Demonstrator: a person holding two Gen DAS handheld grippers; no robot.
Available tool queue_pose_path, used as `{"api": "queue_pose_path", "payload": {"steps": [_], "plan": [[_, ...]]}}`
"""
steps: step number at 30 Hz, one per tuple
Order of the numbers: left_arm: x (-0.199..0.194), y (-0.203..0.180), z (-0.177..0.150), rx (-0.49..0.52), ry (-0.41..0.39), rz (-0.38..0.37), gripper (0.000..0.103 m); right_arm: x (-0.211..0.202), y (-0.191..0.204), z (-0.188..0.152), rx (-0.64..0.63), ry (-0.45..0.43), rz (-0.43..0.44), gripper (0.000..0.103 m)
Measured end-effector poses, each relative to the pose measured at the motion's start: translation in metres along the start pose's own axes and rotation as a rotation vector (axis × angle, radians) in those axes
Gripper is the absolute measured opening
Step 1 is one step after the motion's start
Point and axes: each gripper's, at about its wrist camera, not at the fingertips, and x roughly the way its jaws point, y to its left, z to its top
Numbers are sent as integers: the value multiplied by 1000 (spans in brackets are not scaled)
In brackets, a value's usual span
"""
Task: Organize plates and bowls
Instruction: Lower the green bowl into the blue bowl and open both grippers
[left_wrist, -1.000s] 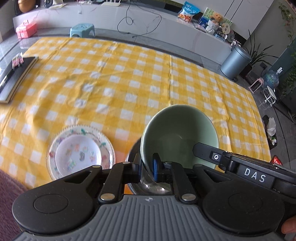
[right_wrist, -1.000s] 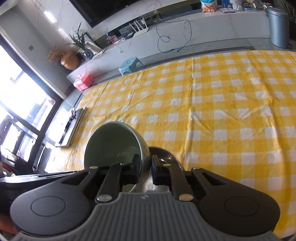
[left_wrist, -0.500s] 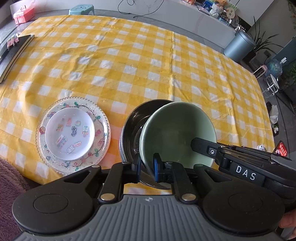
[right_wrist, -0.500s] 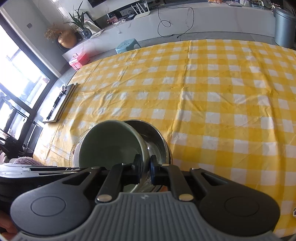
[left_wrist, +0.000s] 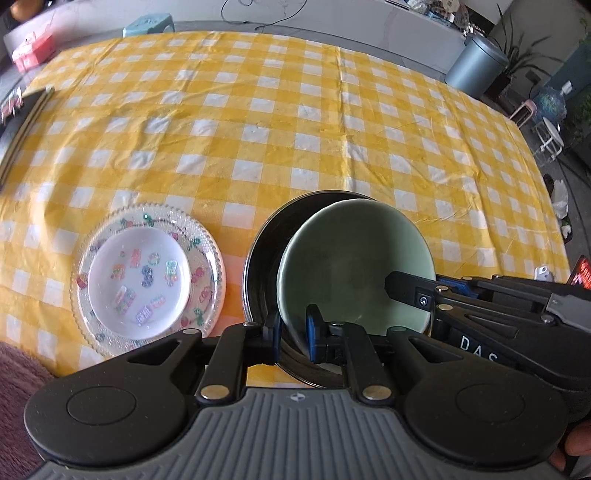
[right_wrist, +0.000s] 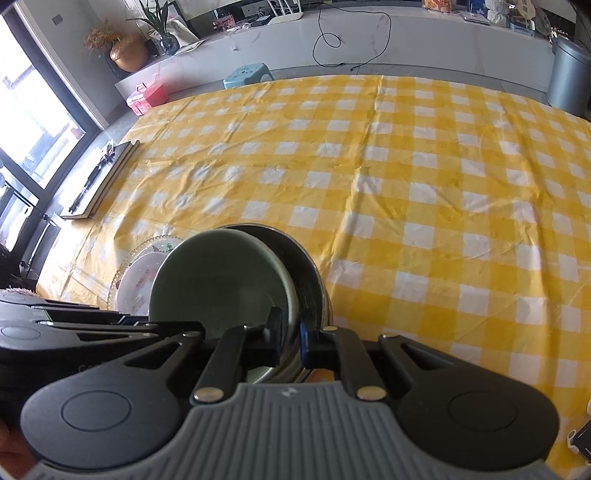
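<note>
Both grippers, left (left_wrist: 293, 334) and right (right_wrist: 290, 338), are pinching the green bowl's (left_wrist: 354, 262) rim between narrow fingers, now lower inside the steel bowl (left_wrist: 266, 266).

The near rim of the green bowl (left_wrist: 354, 266) disappears behind the left tongs (left_wrist: 293, 334), so where it meets the steel bowl (left_wrist: 264, 258) underneath cannot be told. From the right tongs (right_wrist: 290, 339), the green bowl covers most of the steel bowl's inside and the near half of the patterned plate (right_wrist: 138, 273) to their left. The tongs' bodies hide the tabletop (left_wrist: 295, 122) edge closest to them. Only a fingertip (left_wrist: 574, 441) shows at the frame's lower right corner. Items on the far counter (right_wrist: 369, 33) are too small to identify.
</note>
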Motion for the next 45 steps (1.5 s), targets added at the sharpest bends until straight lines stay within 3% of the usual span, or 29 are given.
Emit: {"api": "queue_pose_path", "payload": {"steps": [4,9,21,25,28,34,41,45], "plan": [[1,-10,0,77,-15,54,17,2,-2,1,2,7,5,8],[2,-6,2,73,-14,44,17,2,-7,3,28,11,31,9],[0,-12,2,123,-25,74,18,-9,-10,4,66,-4,89,28],[-10,-14,4,137,-85,98,18,-17,-13,5,72,-37,102,35],[-15,-13,8,127,-94,76,20,-23,-15,7,77,-65,112,36],[-25,-9,9,96,-152,11,40,-28,-21,10,97,-94,107,39],[-34,5,4,69,-256,13,70,-25,-26,10,122,-106,70,61],[-27,20,0,-11,-247,1,74,-17,-31,9,152,-82,53,66]]}}
